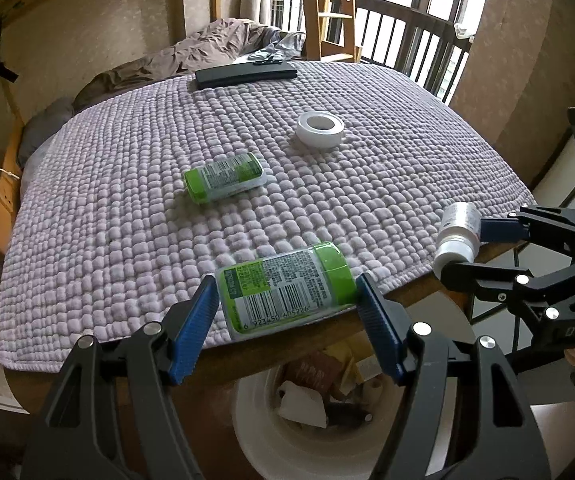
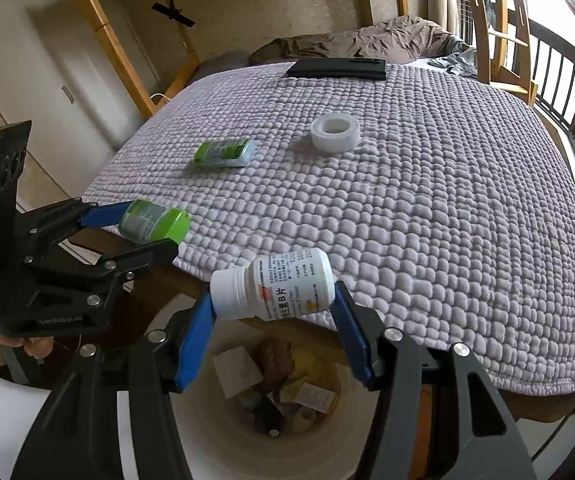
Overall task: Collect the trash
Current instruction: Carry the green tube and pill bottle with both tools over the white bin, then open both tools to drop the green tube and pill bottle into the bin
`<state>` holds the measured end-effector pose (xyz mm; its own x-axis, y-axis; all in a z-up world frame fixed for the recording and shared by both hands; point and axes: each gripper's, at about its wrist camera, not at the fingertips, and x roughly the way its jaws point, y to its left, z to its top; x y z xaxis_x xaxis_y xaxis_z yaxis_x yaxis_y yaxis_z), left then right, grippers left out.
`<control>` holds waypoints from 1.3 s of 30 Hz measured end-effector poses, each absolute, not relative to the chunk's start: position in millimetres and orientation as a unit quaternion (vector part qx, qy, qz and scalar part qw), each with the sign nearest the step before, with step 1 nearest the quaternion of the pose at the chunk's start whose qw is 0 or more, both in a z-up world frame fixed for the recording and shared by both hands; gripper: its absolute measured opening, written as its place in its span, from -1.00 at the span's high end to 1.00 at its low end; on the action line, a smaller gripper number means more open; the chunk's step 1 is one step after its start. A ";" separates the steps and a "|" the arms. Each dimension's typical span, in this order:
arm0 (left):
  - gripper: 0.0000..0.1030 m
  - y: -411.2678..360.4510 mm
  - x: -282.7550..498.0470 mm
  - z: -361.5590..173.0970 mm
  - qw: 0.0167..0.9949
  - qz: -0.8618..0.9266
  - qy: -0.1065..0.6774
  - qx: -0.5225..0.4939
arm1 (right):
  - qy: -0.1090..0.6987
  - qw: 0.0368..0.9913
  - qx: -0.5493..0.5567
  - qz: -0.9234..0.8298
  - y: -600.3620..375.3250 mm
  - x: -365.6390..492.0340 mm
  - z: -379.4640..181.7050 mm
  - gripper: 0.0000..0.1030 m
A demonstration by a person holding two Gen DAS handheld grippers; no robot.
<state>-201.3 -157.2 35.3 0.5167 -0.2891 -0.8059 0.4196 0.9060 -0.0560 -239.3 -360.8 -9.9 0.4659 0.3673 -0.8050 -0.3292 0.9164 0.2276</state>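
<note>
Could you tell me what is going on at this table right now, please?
A person is clearing trash with handheld tongs. The left tongs grip a green-capped bottle, and the right tongs grip a white pill bottle, both at the table edge above a white bin that already has rubbish in it. A second green bottle, a tape roll and a black case lie on the quilted mat.

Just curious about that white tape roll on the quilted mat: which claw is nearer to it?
Right, only slightly. The right claw sits almost straight below the white tape roll; the left claw is farther off to its left.
</note>
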 end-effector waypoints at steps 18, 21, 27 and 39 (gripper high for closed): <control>-0.38 -152.7 -229.6 40.2 0.856 -0.226 0.456 0.090 | 0.478 0.849 0.013 0.225 -360.2 -261.5 -7.9 -0.11; -0.38 -152.5 -231.6 40.1 0.853 -0.231 0.458 0.092 | 0.480 0.847 0.013 0.228 -360.2 -266.6 -8.5 -0.11; -0.38 -153.8 -236.3 39.3 0.849 -0.241 0.462 0.092 | 0.484 0.843 0.009 0.235 -358.4 -275.6 -10.1 -0.11; -0.38 -160.2 -250.0 34.3 0.835 -0.266 0.469 0.107 | 0.496 0.832 0.004 0.248 -354.3 -289.3 -13.4 -0.11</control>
